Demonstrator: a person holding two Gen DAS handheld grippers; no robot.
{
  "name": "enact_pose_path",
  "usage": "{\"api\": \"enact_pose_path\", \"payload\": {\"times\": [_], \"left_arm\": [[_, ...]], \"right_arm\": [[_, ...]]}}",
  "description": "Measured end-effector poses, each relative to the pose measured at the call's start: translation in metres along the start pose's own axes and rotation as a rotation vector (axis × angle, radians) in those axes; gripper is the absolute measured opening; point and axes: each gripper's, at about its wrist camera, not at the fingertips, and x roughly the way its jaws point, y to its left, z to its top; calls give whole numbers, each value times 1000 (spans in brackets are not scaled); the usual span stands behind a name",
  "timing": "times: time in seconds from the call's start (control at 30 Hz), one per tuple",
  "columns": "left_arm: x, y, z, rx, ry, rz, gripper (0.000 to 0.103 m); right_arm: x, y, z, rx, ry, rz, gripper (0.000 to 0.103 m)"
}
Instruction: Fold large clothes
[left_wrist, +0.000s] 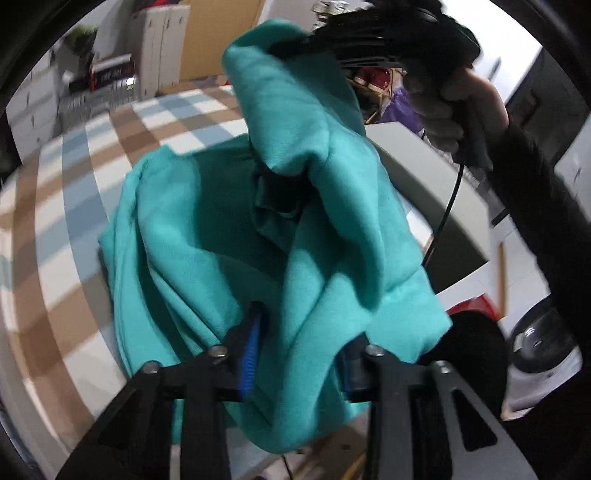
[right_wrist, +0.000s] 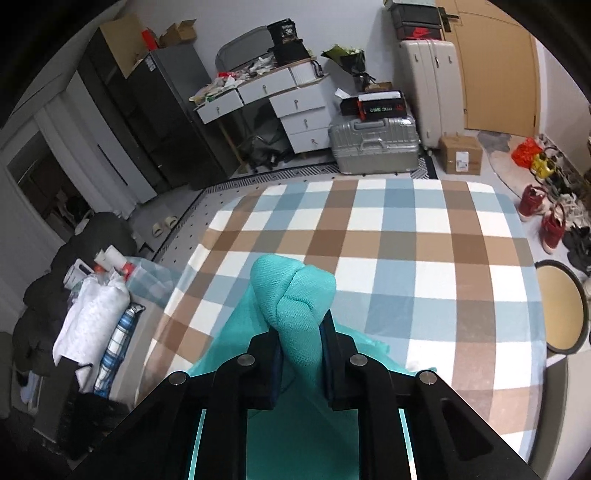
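The largest thing is the bed with a checked cover (right_wrist: 424, 236) of brown, blue and white squares; in the right wrist view it fills the middle and the 3 o'clock side. Behind it, at 12 o'clock, stand a white drawer desk (right_wrist: 291, 107), a silver suitcase (right_wrist: 375, 147) lying flat and a tall cream suitcase (right_wrist: 430, 88) upright beside a wooden door (right_wrist: 495, 70). At 3 o'clock some red shoes (right_wrist: 543, 218) stand on the floor, and at 9 o'clock there is a pile of bedding and clothes (right_wrist: 92, 314).

The teal garment (left_wrist: 229, 236) is lifted partly over the cover and hangs between the two tools. In the left wrist view it takes the whole middle, with deep folds.

The right gripper (right_wrist: 301, 354) pinches a thick bunch of the teal cloth; the bunch stands up past the finger ends toward 12 o'clock. In the left wrist view this same tool is at 1 o'clock, blurred, held by a gloved hand (left_wrist: 443, 110) with a dark sleeve, and the cloth hangs down from it.

The left gripper (left_wrist: 299, 347) at 6 o'clock has its jaws drawn close on a fold of the teal cloth, which lies between the blue pads (left_wrist: 251, 354) and covers the right one.
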Motion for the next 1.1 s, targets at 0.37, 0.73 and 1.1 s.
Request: {"api": "enact_pose_path", "payload": {"times": [0.37, 0.73, 1.1], "left_arm": [[-27, 64, -64, -290, -157, -173, 5], [-25, 98, -92, -431, -217, -226, 5], [-18, 82, -88, -429, -185, -172, 8]], "right_arm": [[50, 60, 26, 15, 65, -62, 16], [179, 96, 35, -51, 376, -326, 16], [45, 60, 40, 85, 9, 47, 76]]}}
